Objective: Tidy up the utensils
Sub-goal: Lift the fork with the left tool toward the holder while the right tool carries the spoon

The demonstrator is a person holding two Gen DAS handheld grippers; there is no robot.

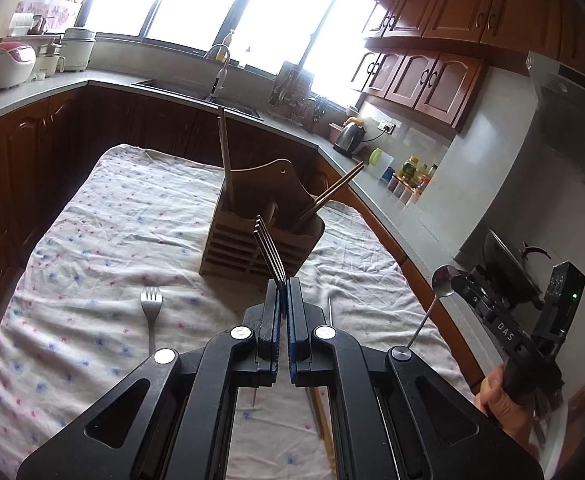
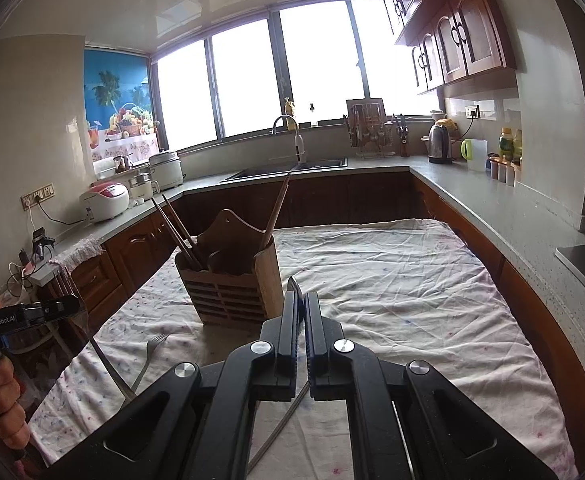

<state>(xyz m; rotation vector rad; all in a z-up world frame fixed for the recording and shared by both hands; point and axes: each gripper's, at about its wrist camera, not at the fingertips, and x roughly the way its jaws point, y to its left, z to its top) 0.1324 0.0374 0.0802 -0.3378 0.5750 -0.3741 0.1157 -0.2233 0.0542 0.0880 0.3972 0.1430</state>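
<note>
A wooden utensil holder (image 1: 260,240) (image 2: 228,280) stands on the cloth-covered table, with chopsticks (image 1: 332,196) (image 2: 178,232) and a wooden stick (image 1: 225,156) in it. My left gripper (image 1: 283,284) is shut on a metal fork (image 1: 270,250), tines pointing up toward the holder; it shows at the left in the right wrist view (image 2: 58,308). My right gripper (image 2: 303,298) is shut on a metal spoon (image 1: 444,276), whose bowl tip (image 2: 293,284) shows between the fingers. A second fork (image 1: 151,308) (image 2: 152,352) lies on the cloth, left of the holder.
The table cloth (image 2: 412,300) is white with a flower print. Stone counters (image 2: 492,208) with a sink (image 2: 292,170), a kettle (image 2: 438,144), rice cookers (image 2: 104,200) and bottles run around the table. A stove with a wok (image 1: 508,268) is at the right.
</note>
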